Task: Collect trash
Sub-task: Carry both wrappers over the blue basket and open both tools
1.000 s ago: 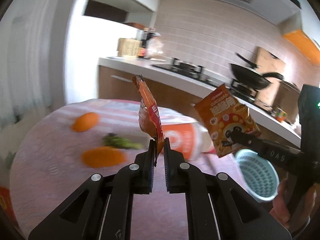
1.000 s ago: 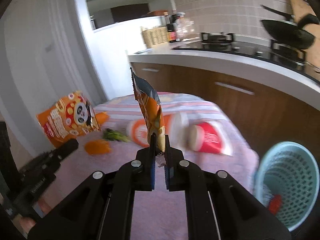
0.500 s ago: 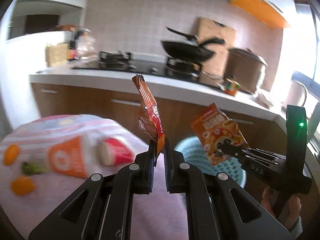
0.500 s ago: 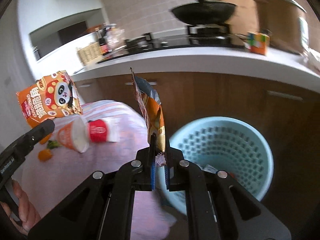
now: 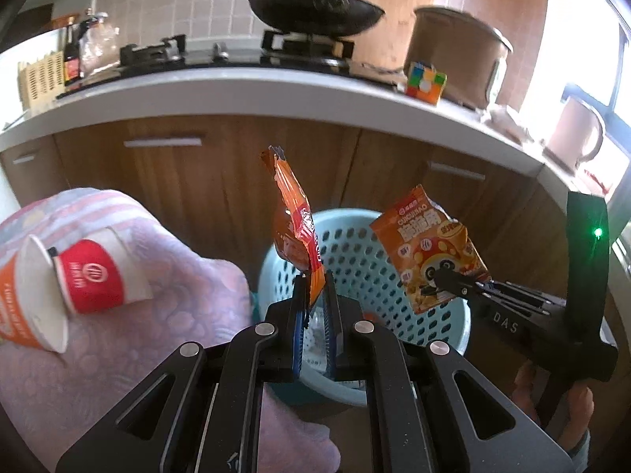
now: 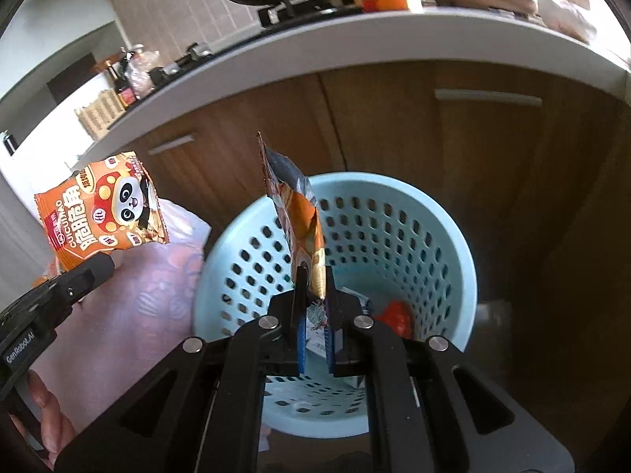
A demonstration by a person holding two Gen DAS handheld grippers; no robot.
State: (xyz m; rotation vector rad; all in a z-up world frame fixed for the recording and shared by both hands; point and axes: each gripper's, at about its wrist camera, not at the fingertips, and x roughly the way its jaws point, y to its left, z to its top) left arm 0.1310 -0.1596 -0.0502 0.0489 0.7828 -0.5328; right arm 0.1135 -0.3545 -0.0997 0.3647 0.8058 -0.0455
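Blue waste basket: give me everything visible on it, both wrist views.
The waste basket is a round, pale blue bin, plastic by the look, with a smooth rim and walls pierced by rows of oval holes. It stands upright on the floor, before the wooden cabinets and beside the pink-covered table. Inside lie a red wrapper and some pale scraps. The right gripper holds a snack packet above its opening; nothing visibly touches its rim.
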